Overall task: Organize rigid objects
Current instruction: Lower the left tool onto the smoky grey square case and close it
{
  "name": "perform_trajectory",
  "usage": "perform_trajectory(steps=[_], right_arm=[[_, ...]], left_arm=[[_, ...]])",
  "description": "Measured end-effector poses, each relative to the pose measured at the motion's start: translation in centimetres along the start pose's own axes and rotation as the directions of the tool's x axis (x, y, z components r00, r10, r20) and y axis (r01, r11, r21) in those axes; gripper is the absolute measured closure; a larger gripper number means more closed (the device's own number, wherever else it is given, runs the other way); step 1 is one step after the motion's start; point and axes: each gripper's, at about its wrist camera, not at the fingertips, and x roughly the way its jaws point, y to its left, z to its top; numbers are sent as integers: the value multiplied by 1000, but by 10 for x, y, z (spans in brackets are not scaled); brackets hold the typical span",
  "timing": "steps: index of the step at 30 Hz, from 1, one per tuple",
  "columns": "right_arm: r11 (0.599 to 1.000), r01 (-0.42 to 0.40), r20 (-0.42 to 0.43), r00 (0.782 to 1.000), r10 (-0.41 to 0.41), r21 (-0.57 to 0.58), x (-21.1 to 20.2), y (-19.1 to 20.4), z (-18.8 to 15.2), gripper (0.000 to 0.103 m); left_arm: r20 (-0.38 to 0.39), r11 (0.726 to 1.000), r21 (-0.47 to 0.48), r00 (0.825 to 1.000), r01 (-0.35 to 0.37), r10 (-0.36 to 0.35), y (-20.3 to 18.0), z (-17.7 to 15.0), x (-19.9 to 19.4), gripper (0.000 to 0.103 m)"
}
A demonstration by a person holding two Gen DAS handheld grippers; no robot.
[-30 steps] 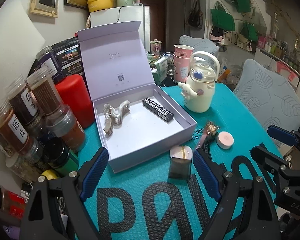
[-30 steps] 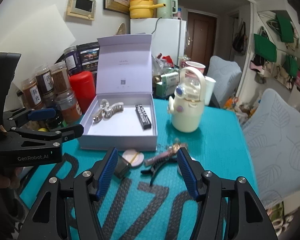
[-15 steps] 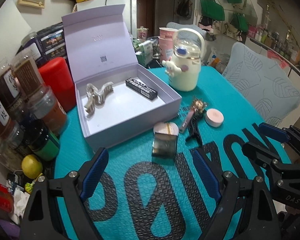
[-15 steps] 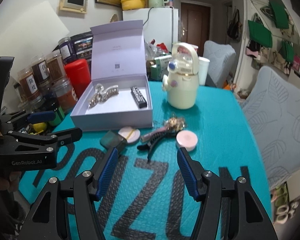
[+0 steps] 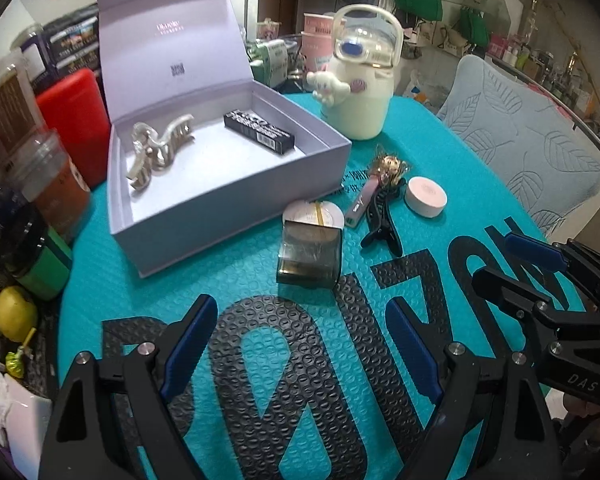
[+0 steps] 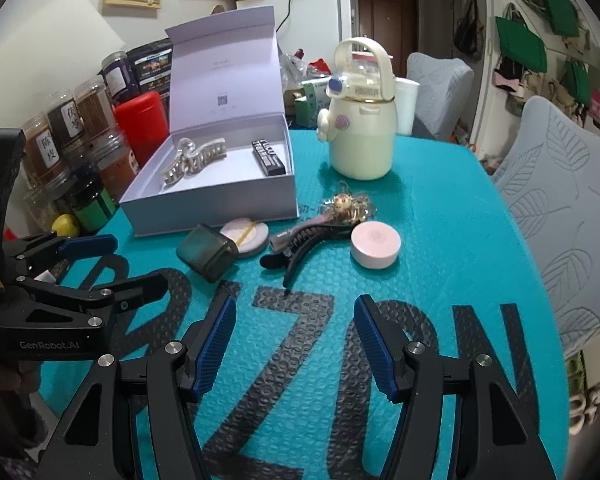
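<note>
An open lilac gift box [image 5: 236, 208] [image 6: 220, 208] stands on the teal mat, its lid up. Inside lie a cream hair claw [image 5: 156, 152] [image 6: 194, 160] and a black tube box [image 5: 260, 132] [image 6: 269, 156]. In front of the box sit a smoky translucent case [image 5: 310, 256] [image 6: 206, 252], a round compact [image 5: 314, 212] [image 6: 248, 232], a black hair clip [image 5: 382, 216] [image 6: 300, 244], a pink tube with a gold charm [image 5: 384, 168] [image 6: 344, 206] and a pink-lidded round tin [image 5: 425, 197] [image 6: 375, 244]. My left gripper [image 5: 300, 336] is open, just short of the case. My right gripper [image 6: 294, 328] is open near the clip.
A cream character bottle [image 5: 358, 80] [image 6: 360, 120] stands behind the small items. Spice jars [image 6: 80, 120], a red canister [image 5: 76, 120], a green jar [image 5: 44, 264] and a lemon [image 5: 16, 312] crowd the left edge. A grey chair [image 6: 560, 208] is at the right.
Both grippers have sunk and tipped downward toward the mat. The small items now sit higher and larger in both views. Jaw openings look unchanged.
</note>
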Motion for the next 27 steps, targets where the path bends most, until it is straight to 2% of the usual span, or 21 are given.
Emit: perform_trajectory(steps=[22, 27], right_arm=[[998, 24, -91, 996, -18, 58, 58, -43, 16, 41], [996, 44, -100, 994, -37, 72, 69, -54, 22, 41]], left_arm=[[-100, 999, -18, 994, 46, -48, 5, 24, 68, 16], [-113, 1000, -9, 993, 22, -23, 5, 28, 78, 27]])
